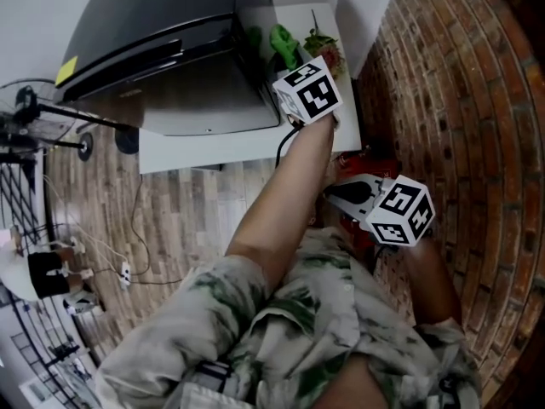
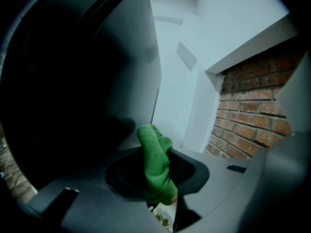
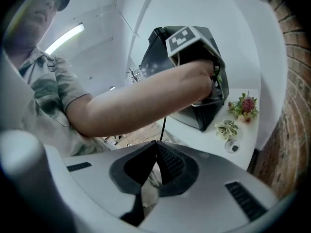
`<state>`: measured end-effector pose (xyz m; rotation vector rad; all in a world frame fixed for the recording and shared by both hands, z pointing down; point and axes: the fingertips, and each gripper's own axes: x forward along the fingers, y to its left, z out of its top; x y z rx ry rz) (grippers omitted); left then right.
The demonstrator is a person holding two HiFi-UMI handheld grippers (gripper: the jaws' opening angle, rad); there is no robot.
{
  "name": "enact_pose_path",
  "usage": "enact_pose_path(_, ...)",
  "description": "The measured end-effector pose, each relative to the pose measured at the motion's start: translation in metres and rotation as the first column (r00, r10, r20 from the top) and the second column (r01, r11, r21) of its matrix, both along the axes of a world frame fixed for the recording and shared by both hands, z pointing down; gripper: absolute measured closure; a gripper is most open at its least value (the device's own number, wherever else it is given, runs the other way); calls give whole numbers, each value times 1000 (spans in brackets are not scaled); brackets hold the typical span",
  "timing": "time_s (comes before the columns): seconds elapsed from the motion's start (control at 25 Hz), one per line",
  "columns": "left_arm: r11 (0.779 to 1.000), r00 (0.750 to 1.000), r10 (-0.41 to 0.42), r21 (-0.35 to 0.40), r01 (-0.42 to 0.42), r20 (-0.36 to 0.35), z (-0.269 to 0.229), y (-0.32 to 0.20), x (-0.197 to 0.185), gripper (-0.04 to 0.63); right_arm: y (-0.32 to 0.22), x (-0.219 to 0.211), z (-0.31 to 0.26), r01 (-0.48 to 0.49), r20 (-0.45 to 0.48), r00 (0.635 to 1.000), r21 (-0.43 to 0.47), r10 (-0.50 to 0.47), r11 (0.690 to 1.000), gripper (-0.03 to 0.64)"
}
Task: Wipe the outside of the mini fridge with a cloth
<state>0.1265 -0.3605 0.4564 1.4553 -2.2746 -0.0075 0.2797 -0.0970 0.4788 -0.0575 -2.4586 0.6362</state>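
The dark mini fridge (image 1: 170,49) stands on a white table (image 1: 187,147). My left gripper (image 1: 286,58) reaches to the fridge's right side, shut on a green cloth (image 1: 283,43). In the left gripper view the cloth (image 2: 155,161) sticks up from between the jaws, right beside the fridge's dark side wall (image 2: 82,76); I cannot tell if it touches. My right gripper (image 1: 336,194) hangs low near my body, shut and holding nothing. In the right gripper view its jaws (image 3: 155,147) meet at the tips, with the fridge (image 3: 209,113) and my left arm beyond them.
A brick wall (image 1: 460,100) runs close along the right. Small flowers (image 3: 245,106), a pale succulent (image 3: 227,128) and a small glass (image 3: 233,147) sit on the table right of the fridge. A fan stand (image 1: 34,118) and cables lie on the wooden floor at left.
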Motion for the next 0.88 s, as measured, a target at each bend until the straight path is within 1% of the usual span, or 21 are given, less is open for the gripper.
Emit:
enact_pose_path(0.12,998,1000,16,65,-18,27,-41,6,0,476,6,-2,0,-11,0,1000,2,11,1000,594)
enact_pose_path(0.2,994,999,25,103,-28,27,-65,11,3,476,12,-5,-1,-16,2,1000,3,16,1000,594)
enact_pose_path(0.28,989,999,32,142,-34,19,-87,17,7,476,21,-7,-2,-19,9,1000,0,19,1000,594)
enact_pose_path(0.44,978,999,28,207,-22,-28,-118,28,11,476,38,-8,-3,-15,12,1000,-10,15,1000,594)
enact_pose_path(0.6,979,999,3,202,5,-40,-115,39,7,476,49,-1,1,-5,-7,1000,-28,5,1000,594)
enact_pose_path(0.72,983,998,-17,180,29,-68,-100,43,4,476,46,6,2,-6,-22,1000,-24,5,1000,594)
enact_pose_path(0.88,989,995,-34,139,46,-89,-72,44,4,476,42,13,4,-19,-29,999,-23,18,1000,594)
